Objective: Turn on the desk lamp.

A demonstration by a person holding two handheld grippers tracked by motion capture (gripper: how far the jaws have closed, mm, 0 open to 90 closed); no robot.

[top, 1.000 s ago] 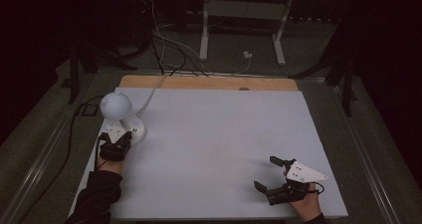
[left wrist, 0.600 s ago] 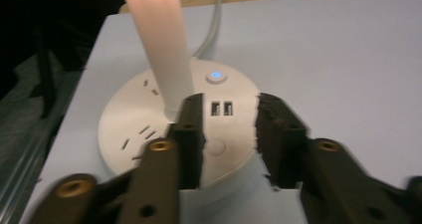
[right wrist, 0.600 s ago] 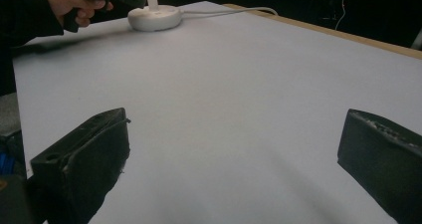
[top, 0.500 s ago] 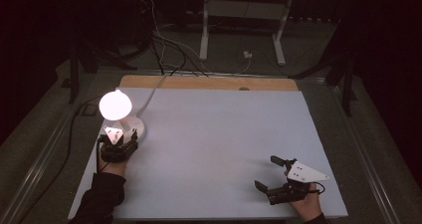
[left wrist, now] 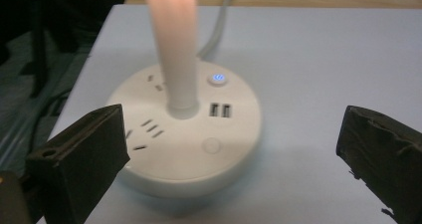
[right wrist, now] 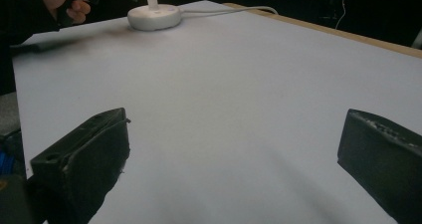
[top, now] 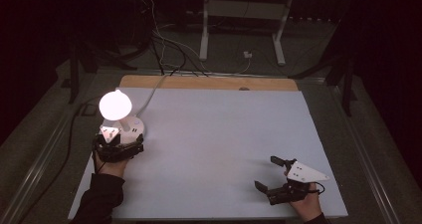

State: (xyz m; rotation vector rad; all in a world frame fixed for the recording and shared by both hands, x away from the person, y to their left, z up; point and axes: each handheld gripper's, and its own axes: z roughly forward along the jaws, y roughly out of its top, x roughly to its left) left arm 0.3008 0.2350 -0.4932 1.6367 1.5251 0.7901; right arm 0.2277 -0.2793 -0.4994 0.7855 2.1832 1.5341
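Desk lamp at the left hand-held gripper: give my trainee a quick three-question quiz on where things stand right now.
1. True or false: the lamp head is lit.
2. What glows blue on the lamp base?
3. The left hand-held gripper is: A) clamped on the stem, B) open in front of the base, C) lying flat on the table.

Key:
1. True.
2. The small round button beside the stem.
3. B; the jaws have just been opening, with nothing pressed between them.
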